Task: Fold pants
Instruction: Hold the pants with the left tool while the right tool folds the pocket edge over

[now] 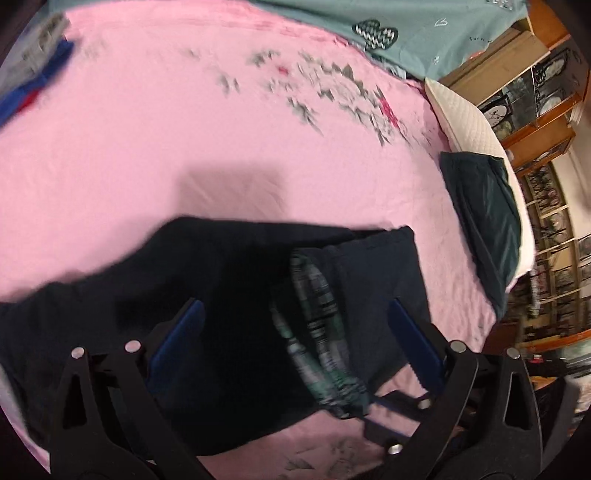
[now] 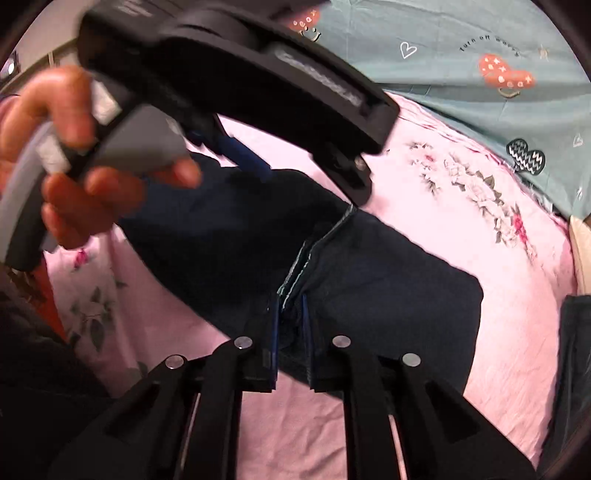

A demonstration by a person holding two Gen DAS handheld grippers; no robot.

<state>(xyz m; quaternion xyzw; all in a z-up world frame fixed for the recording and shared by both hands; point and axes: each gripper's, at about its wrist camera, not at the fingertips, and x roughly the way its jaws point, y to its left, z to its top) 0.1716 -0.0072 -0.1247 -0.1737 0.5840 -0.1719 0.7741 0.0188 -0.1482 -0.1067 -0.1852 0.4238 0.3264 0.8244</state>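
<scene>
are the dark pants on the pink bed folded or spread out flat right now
Partly folded: the dark pants lie doubled, with stacked hem edges pinched between the right gripper fingers.

Open pink bedsheet (image 1: 147,147) stretches clear beyond the dark pants (image 1: 229,295), offering wide passage toward the far edge. To the right, a folded dark green garment (image 1: 484,210) and white pillow (image 1: 461,118) block the way; a teal blanket (image 1: 369,14) bounds the far side.
</scene>
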